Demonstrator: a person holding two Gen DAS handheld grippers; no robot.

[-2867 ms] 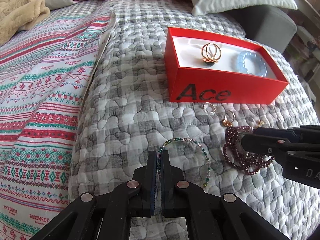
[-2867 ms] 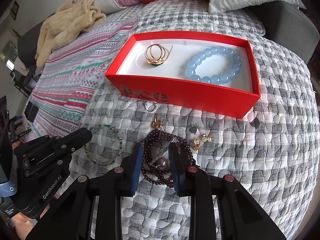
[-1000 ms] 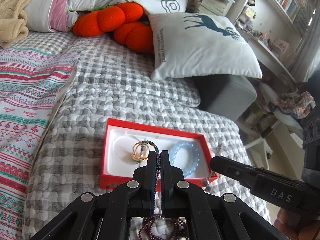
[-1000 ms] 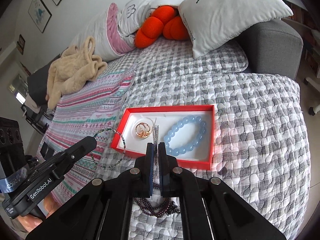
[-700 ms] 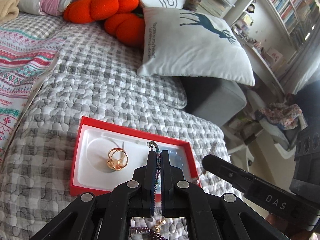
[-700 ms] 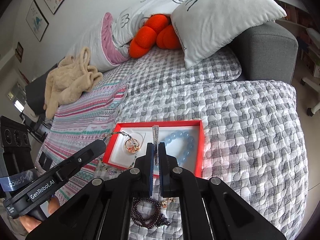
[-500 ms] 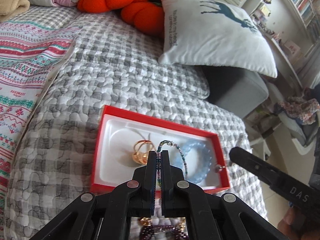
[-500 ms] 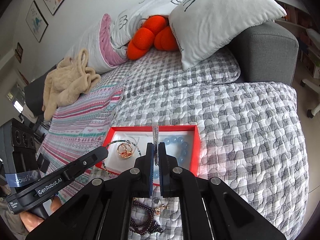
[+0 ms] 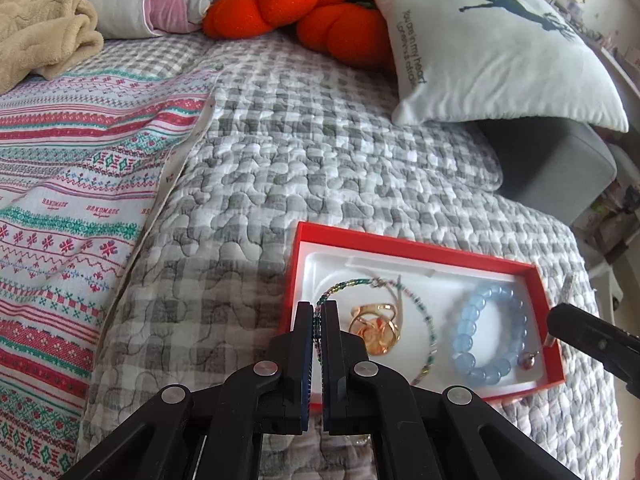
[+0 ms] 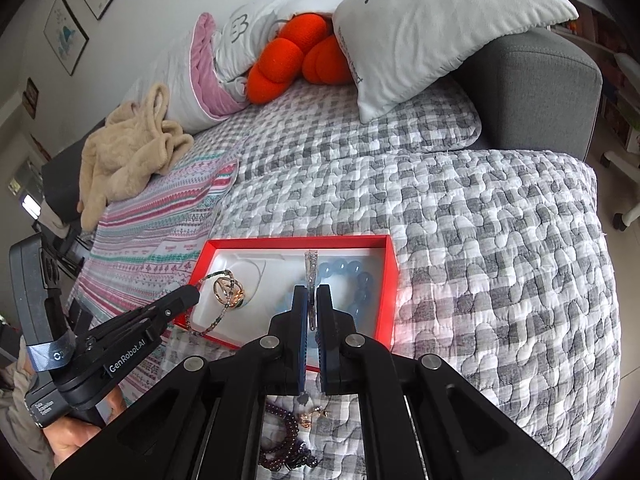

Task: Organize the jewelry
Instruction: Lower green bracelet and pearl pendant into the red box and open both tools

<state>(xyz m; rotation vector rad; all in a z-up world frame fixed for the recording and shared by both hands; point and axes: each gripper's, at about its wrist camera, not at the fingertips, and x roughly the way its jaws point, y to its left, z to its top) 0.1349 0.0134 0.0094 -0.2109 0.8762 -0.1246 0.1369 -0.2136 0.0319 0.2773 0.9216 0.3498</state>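
Left gripper (image 9: 317, 312) closed on thin beaded bracelet (image 9: 430, 330), loop hanging over gold ring (image 9: 376, 326) in red box (image 9: 416, 249) on quilt (image 9: 320, 160). Right gripper (image 10: 311, 294) closed on earring (image 10: 311, 266), over box's right side above blue bracelet (image 9: 488, 334). Dark red beads (image 10: 286, 446) on quilt near the box.

Glossy blue bead bracelet (image 9: 490, 334) and shiny gold ring (image 9: 375, 329) beside quilted cloth bedspread (image 9: 304, 168).
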